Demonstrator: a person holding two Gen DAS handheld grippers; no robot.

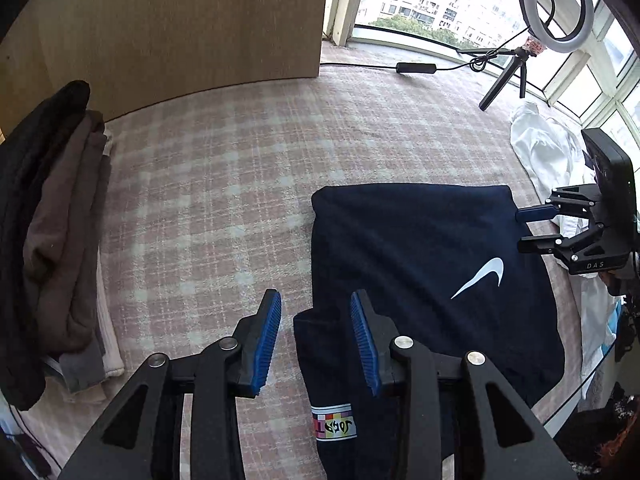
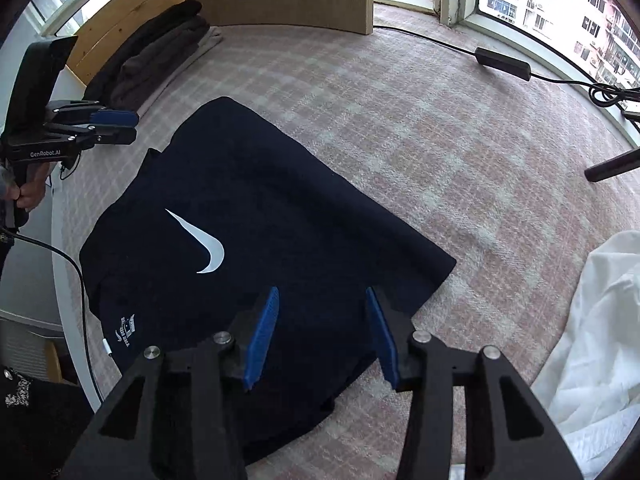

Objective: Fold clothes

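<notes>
A folded navy garment (image 2: 256, 216) with a white swoosh logo (image 2: 200, 242) lies flat on a pink-and-white checked cover (image 1: 224, 168), seen from 2 handheld grippers angled steeply down at it. In the left wrist view the left gripper (image 1: 316, 340) hangs over the garment's near-left edge, its blue pads (image 1: 267, 342) moderately apart with nothing between them; only the cover and the cloth's edge show in the gap. The right gripper (image 2: 322, 338) hovers over the garment's near corner at 6 o'clock in its own view, pads likewise parted and gripping nothing. From the left camera, the right gripper appears at 3 o'clock, just beside the garment's right edge. A stack of folded dark and brown clothes (image 1: 52, 232) sits at 9 o'clock, well apart from the navy piece. A crumpled white garment (image 1: 548, 152) lies at 2 o'clock, near a ring light on a small tripod (image 1: 556, 4). A wooden panel (image 1: 180, 28) stands at 12 o'clock.
</notes>
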